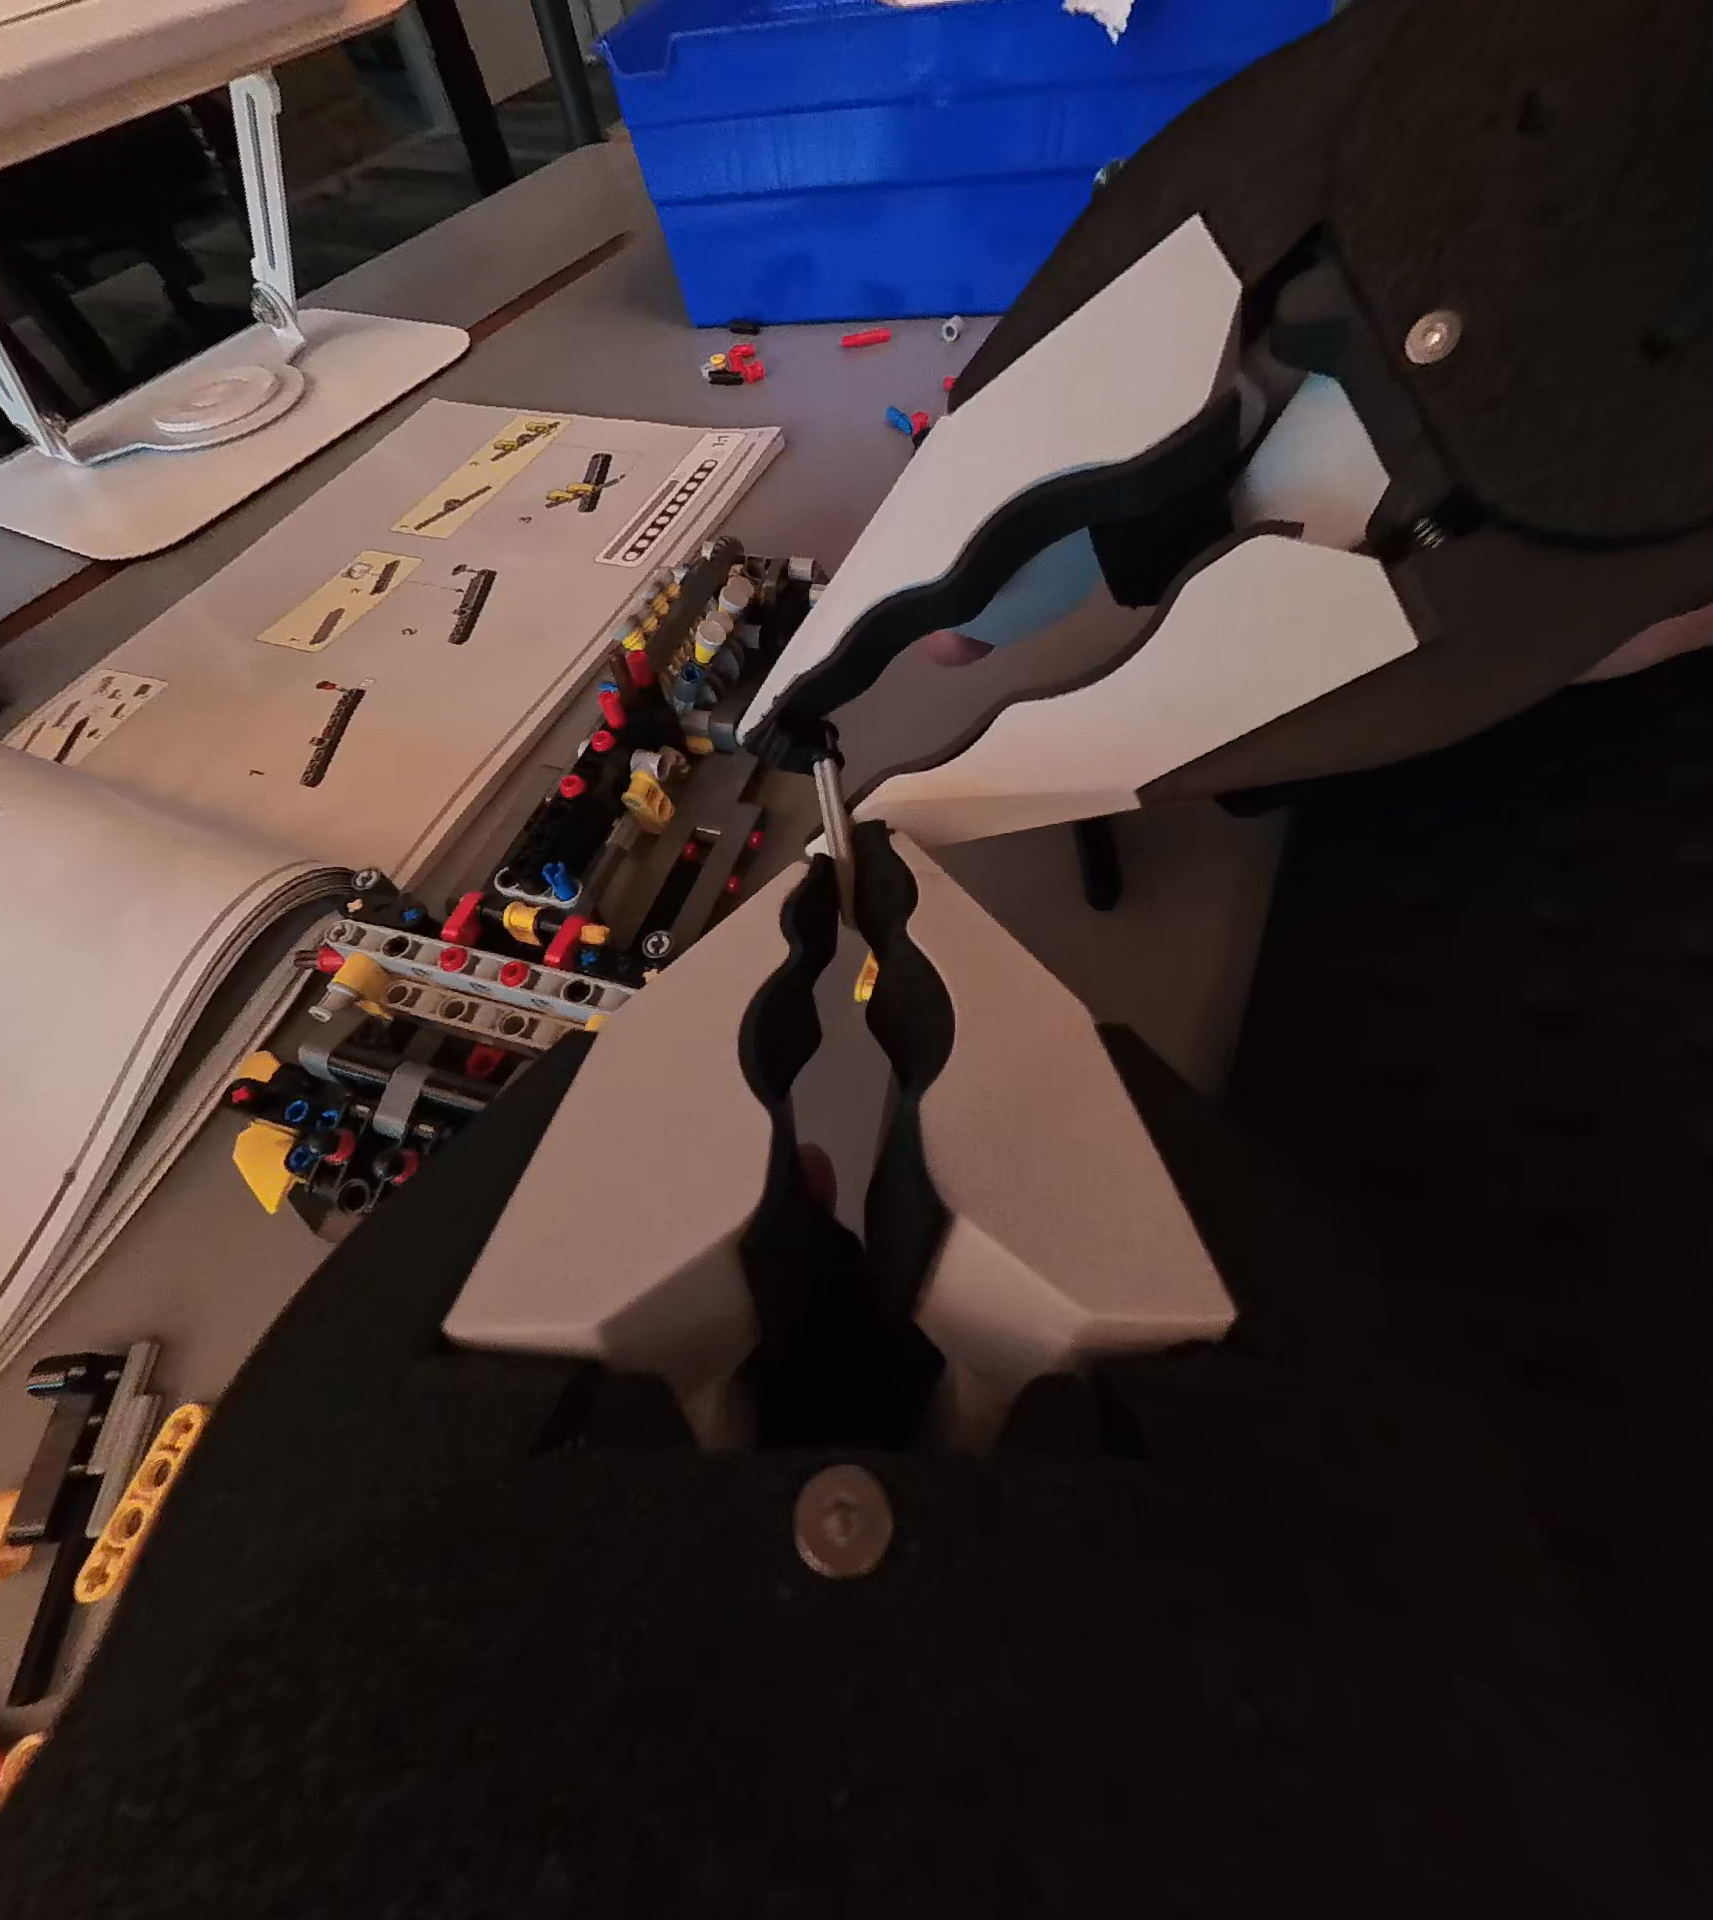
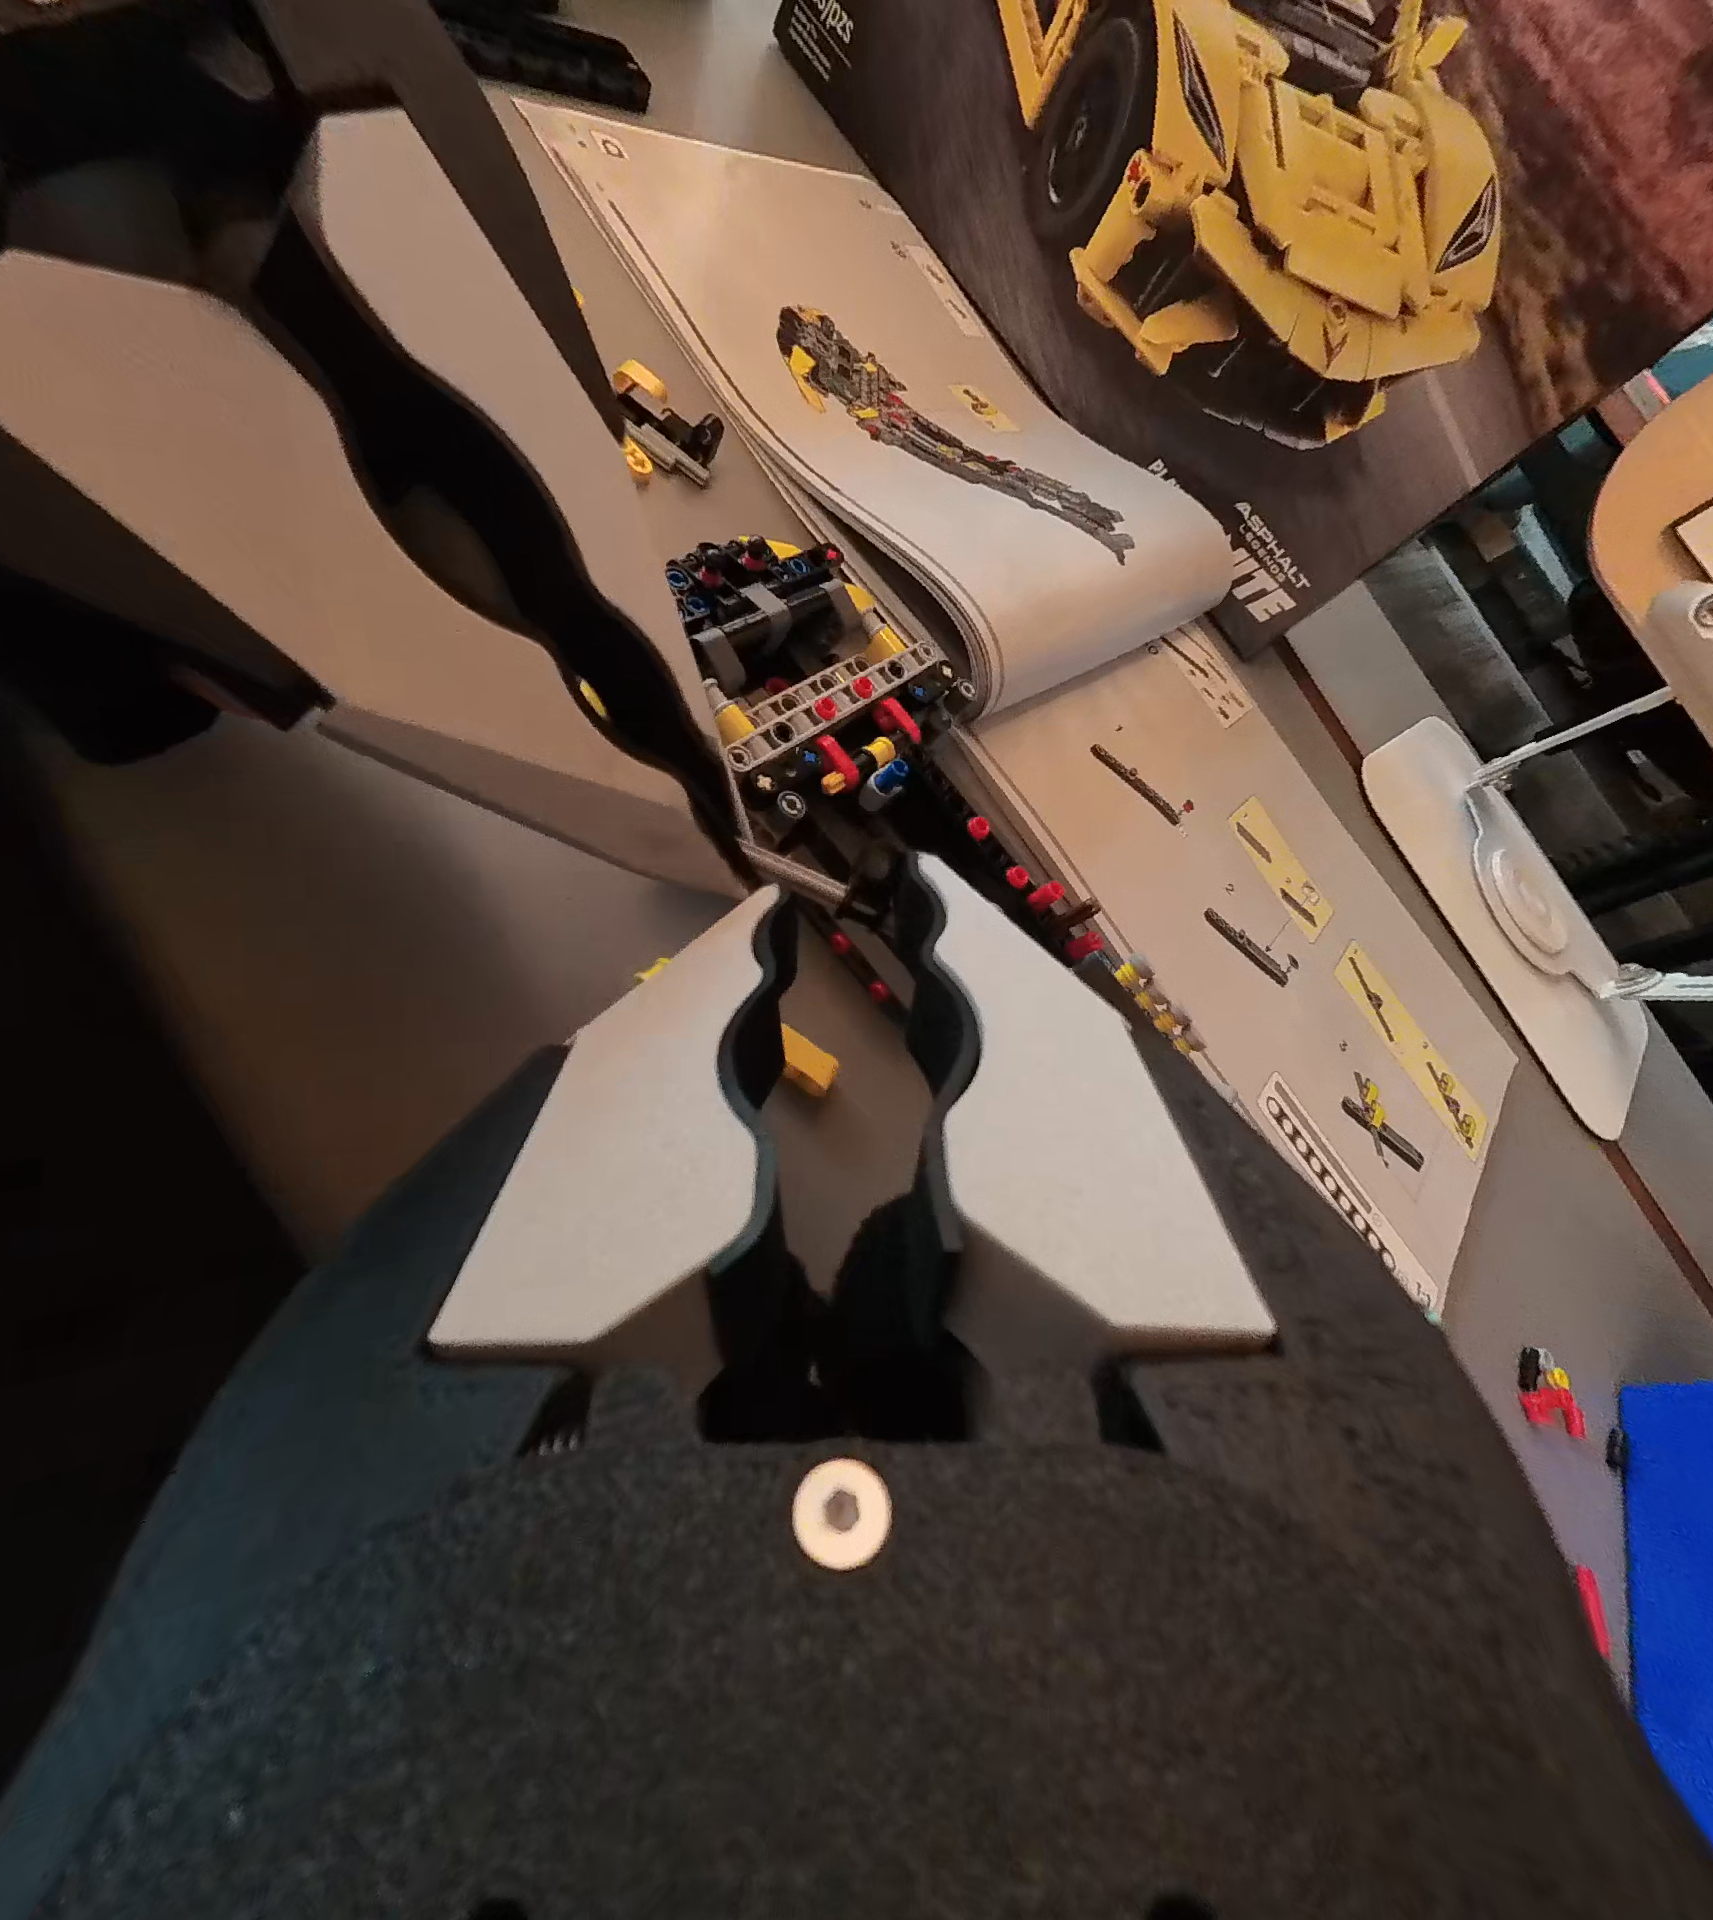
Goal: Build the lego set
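Grey axle [image 1: 834, 821] spans both grippers above the chassis [image 1: 561, 894], which lies on the table [image 1: 561, 301] against the open manual [image 1: 332, 623]. Left gripper [image 1: 847, 868] pinches one end, tips nearly shut; right gripper [image 2: 847, 883] clamps the black piece [image 1: 798, 740] on the other. Blue bin [image 1: 873, 177] sits behind.
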